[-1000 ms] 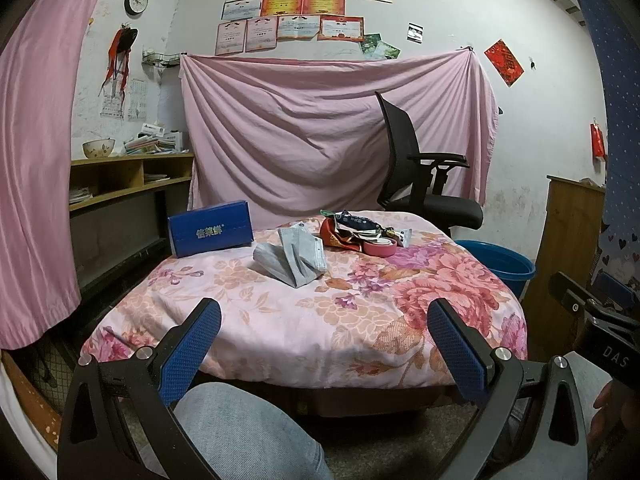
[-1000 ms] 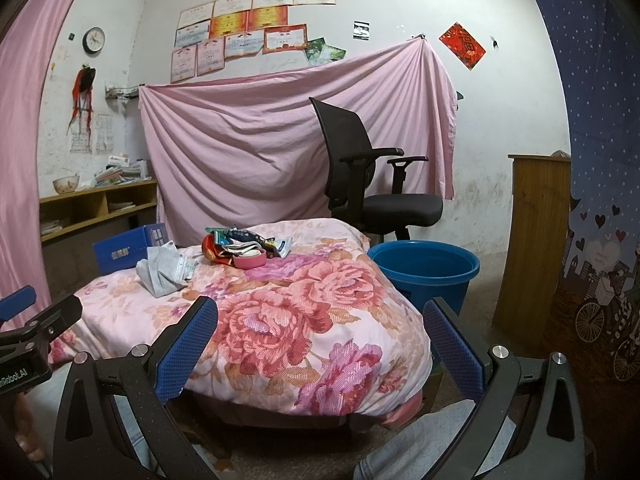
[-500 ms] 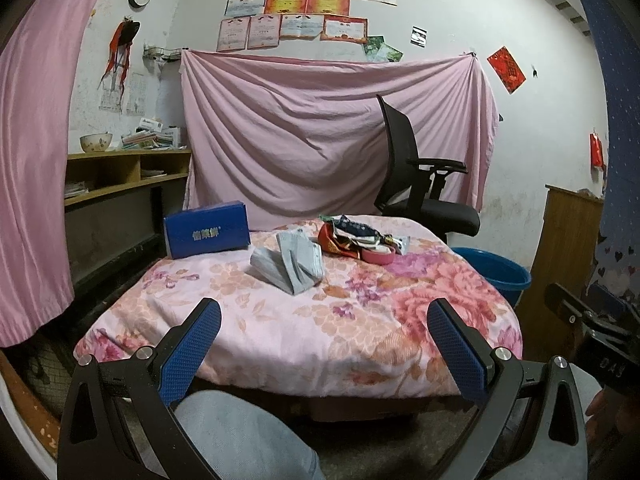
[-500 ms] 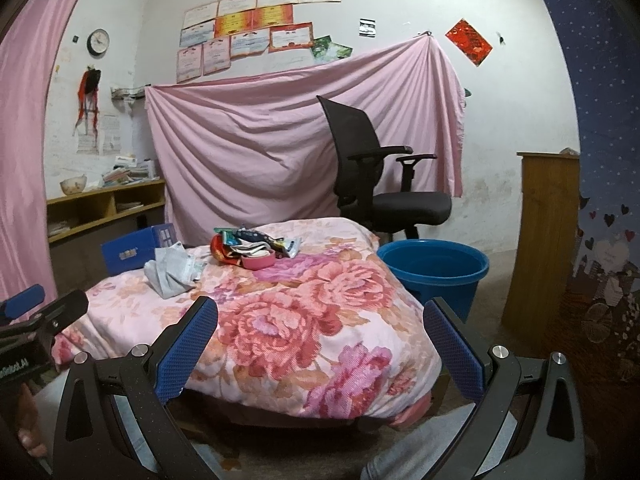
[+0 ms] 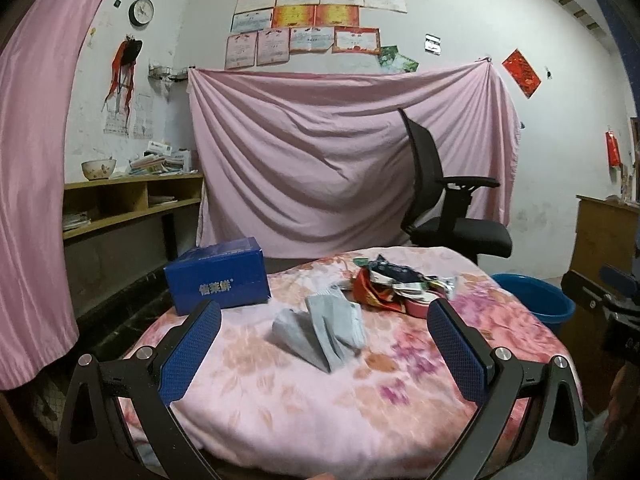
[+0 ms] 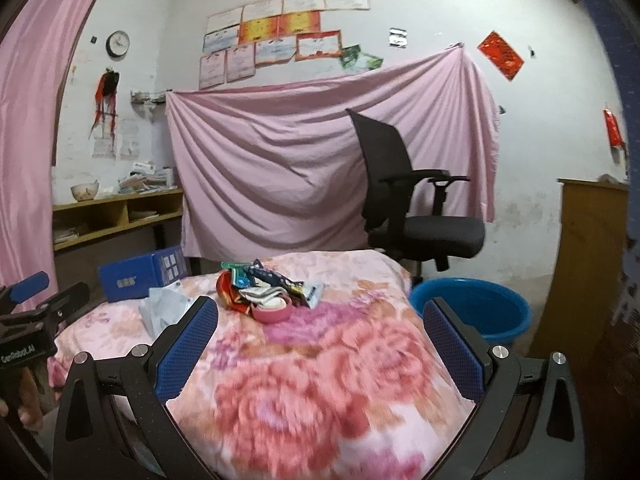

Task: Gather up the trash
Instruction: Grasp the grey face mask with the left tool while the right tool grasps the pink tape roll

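A heap of wrappers and trash (image 5: pixel 394 286) (image 6: pixel 266 290) lies on the floral cloth of a round table (image 5: pixel 320 392) (image 6: pixel 320 380), toward its far side. Grey folded bags (image 5: pixel 320 330) (image 6: pixel 166 308) lie in front of it, and a blue box (image 5: pixel 218 274) (image 6: pixel 140 274) stands at the far left. My left gripper (image 5: pixel 324 344) hangs open over the near part of the table, empty. My right gripper (image 6: pixel 320 344) is also open and empty, short of the heap. A blue basin (image 6: pixel 472 308) (image 5: pixel 532 298) sits on the floor at the right.
A black office chair (image 6: pixel 404 208) stands behind the table before a hung pink sheet (image 5: pixel 344 160). Wooden shelves (image 5: pixel 120 208) run along the left wall. A wooden cabinet (image 6: pixel 588 260) stands at the right. A pink curtain (image 5: pixel 32 200) hangs at the left.
Both grippers have moved forward and up over the table, so the heap, bags and box appear nearer. Both stay open and empty.
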